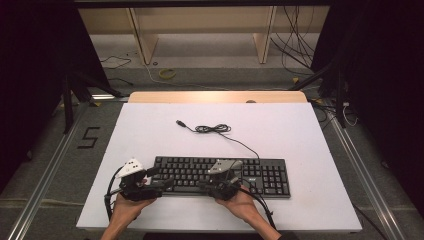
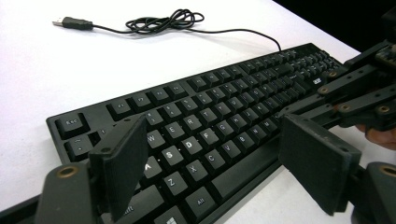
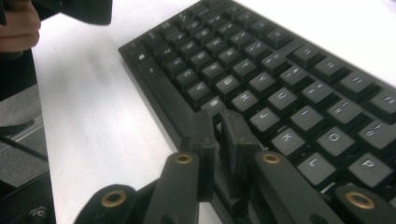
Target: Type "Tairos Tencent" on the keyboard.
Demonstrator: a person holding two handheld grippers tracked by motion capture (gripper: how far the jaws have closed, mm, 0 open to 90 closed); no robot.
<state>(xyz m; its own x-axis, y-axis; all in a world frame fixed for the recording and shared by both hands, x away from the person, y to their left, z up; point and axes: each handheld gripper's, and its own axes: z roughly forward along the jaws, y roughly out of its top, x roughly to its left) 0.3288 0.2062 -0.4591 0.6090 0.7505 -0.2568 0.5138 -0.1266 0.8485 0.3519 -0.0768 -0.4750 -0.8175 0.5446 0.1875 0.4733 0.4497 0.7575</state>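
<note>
Black keyboard under both tongs — left tongs spread, right tongs nearly together.

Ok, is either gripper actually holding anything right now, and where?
Nothing is held. The left gripper has its jaws wide open over the black wired keyboard; the right gripper has its jaws nearly together above the keys, with nothing between them.

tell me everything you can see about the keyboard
The keyboard is black, looks plastic, full-size with white-lettered keys and a number pad. It lies flat near the front edge of the white table. Its thin black cable runs back, bundled midway, ending in a loose USB plug. The right gripper, nearly shut, hangs over its letter keys.
</note>
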